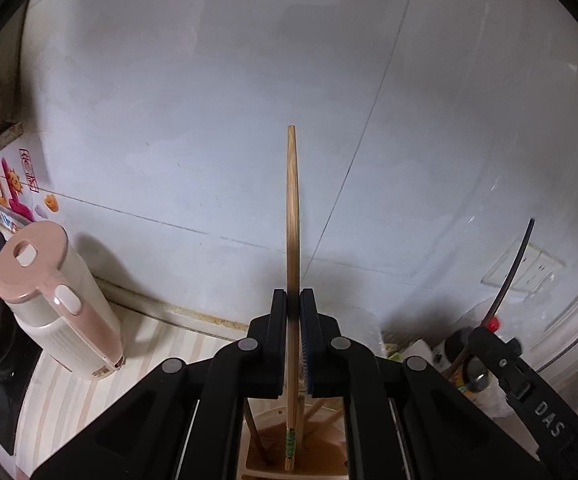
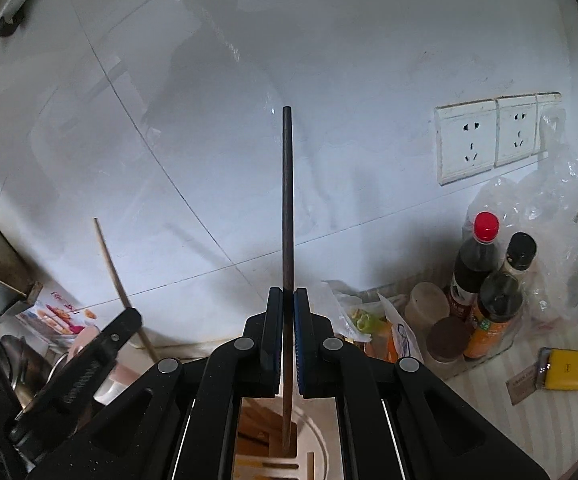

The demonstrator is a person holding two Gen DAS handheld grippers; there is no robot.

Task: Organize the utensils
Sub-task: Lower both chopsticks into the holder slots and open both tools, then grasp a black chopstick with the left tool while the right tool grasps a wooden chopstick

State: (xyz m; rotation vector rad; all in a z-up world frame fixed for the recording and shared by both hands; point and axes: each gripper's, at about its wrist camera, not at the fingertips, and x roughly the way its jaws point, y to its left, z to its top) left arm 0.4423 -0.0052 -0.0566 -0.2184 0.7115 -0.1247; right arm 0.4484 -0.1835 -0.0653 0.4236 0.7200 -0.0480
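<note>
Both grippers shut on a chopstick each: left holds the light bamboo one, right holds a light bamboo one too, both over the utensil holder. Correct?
Not quite. The right gripper holds a dark brown chopstick, not a light one, as the right wrist view shows. The rest stands: the left gripper is shut on the light bamboo chopstick, both over the utensil holder.
</note>
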